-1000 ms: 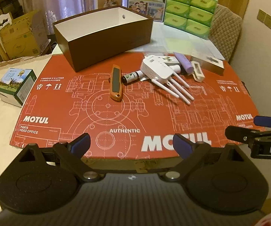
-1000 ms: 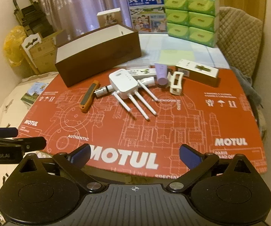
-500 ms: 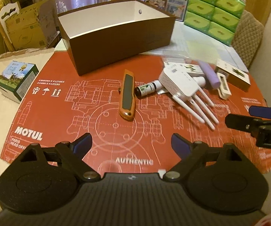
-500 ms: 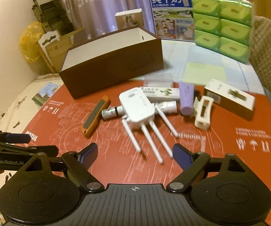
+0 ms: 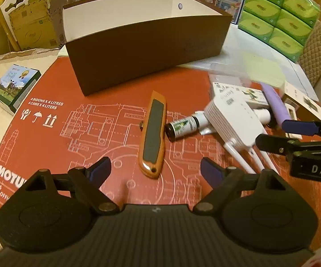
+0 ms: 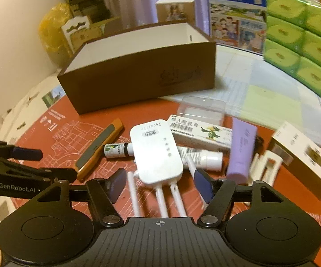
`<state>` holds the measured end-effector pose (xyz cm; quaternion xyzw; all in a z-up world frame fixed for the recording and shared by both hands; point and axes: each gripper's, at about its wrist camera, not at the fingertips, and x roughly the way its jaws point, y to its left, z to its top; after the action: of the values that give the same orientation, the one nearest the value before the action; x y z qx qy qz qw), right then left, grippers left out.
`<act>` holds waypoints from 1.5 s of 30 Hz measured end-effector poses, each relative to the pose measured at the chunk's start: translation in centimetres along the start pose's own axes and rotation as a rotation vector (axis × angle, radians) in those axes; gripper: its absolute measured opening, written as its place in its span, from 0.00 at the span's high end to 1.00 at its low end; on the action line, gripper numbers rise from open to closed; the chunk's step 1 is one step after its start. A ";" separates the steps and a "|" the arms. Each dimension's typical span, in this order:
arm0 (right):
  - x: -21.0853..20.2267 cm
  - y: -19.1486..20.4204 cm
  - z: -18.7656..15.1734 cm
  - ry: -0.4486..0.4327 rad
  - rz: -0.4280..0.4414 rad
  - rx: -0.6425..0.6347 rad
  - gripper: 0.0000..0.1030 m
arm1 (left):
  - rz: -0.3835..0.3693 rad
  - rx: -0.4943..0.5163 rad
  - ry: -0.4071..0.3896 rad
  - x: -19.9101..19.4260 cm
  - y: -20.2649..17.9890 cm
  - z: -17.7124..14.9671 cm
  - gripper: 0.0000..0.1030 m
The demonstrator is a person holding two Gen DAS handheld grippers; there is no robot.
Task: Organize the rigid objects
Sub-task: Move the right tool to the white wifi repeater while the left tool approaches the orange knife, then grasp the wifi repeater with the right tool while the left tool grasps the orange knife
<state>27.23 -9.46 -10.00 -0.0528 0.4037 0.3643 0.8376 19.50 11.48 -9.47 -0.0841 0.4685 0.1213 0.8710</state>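
An orange utility knife (image 5: pixel 152 133) lies on the red mat just ahead of my open, empty left gripper (image 5: pixel 156 170); it also shows in the right wrist view (image 6: pixel 100 148). A white router (image 6: pixel 156 153) with antennas lies right in front of my open, empty right gripper (image 6: pixel 160 184); its antennas run between the fingers. It also shows in the left wrist view (image 5: pixel 231 120). Beside it lie a small dark bottle (image 5: pixel 183 128), a white carton (image 6: pixel 201 132), a purple tube (image 6: pixel 241 149) and a white clip (image 6: pixel 265 166). An empty brown box (image 5: pixel 147 42) stands behind.
A white-and-brown carton (image 6: pixel 303 155) lies at the right. A clear plastic case (image 6: pixel 201 110) sits behind the carton. Green tissue packs (image 6: pixel 303 37) and a milk carton box (image 6: pixel 236 13) stand at the back. A small green box (image 5: pixel 14 87) sits left of the mat.
Both grippers have moved forward over the mat toward the objects. The left one has closed in on the knife, the right one on the router. Both stay open.
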 end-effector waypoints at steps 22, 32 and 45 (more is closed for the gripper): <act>5.8 1.2 2.3 0.022 0.038 -0.200 0.40 | 0.047 0.055 0.016 4.0 0.1 1.3 0.29; 6.5 0.7 1.6 0.051 0.006 -0.198 0.49 | 0.038 0.069 0.027 4.8 -0.3 1.4 0.34; 4.8 -0.5 1.1 0.073 -0.013 -0.084 0.49 | -0.013 0.104 0.055 7.1 0.9 2.0 0.65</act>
<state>30.18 -6.66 -12.84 -0.1038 0.4179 0.3732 0.8218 24.66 13.77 -14.33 -0.0452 0.4974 0.0888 0.8618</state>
